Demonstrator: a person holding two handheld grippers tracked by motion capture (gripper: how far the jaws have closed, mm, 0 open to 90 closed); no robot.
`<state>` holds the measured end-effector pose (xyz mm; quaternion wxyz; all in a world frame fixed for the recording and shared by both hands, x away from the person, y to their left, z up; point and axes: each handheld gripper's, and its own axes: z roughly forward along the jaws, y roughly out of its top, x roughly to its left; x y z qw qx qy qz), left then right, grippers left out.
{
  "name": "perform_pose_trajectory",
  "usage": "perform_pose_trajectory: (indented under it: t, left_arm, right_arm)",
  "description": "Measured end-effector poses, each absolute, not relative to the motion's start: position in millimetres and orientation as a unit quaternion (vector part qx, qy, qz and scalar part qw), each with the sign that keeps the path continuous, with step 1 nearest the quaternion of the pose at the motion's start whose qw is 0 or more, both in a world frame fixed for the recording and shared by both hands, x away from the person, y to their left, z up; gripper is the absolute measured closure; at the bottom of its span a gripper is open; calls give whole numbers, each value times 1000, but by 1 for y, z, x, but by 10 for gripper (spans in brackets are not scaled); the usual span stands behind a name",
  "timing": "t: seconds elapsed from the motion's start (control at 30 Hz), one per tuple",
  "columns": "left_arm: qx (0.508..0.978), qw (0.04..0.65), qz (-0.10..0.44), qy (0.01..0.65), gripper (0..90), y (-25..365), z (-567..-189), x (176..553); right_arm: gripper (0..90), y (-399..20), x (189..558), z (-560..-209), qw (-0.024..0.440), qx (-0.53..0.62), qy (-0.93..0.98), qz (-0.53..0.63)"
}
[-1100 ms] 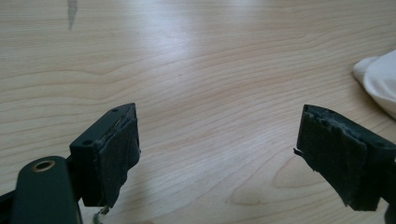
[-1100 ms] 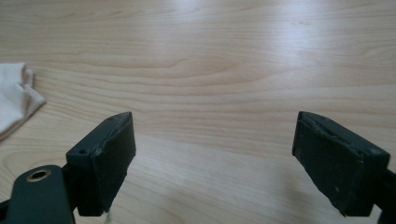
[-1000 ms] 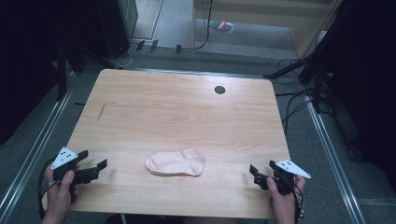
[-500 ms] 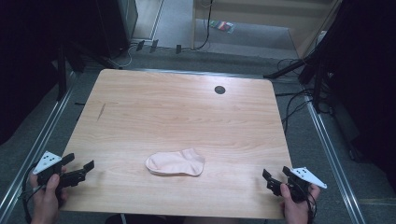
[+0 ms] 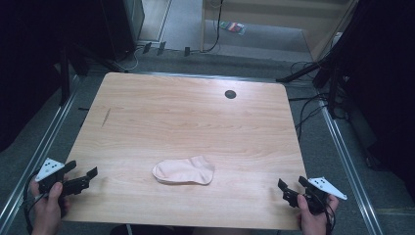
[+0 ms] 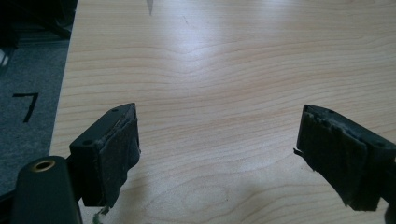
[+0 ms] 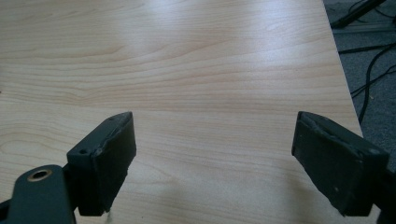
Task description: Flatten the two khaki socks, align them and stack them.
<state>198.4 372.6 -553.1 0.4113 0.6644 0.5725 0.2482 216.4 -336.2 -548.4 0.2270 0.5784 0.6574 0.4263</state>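
A pale pink sock lies flat, toe toward three o'clock; left tool and right tool both spread, empty.

Through the left gripper view I see my black two-jaw left gripper with its jaws spread wide and nothing between them, their dark pads frayed at the edges. Below them lies the pale wooden worktop, its grain running across. Along the left, past the worktop's edge, grey carpeted floor carries a black tape mark.
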Motion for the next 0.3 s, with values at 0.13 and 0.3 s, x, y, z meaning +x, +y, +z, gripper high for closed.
perform_pose_trajectory:
  t: [0.13, 0.3]
  left_arm:
    - [665, 408, 246, 574, 136, 373, -553, 200]
    - [665, 406, 243, 578, 136, 373, -553, 201]
  right_arm:
    - [138, -337, 217, -549, 223, 581, 654, 429]
    - [147, -337, 218, -549, 224, 581, 653, 430]
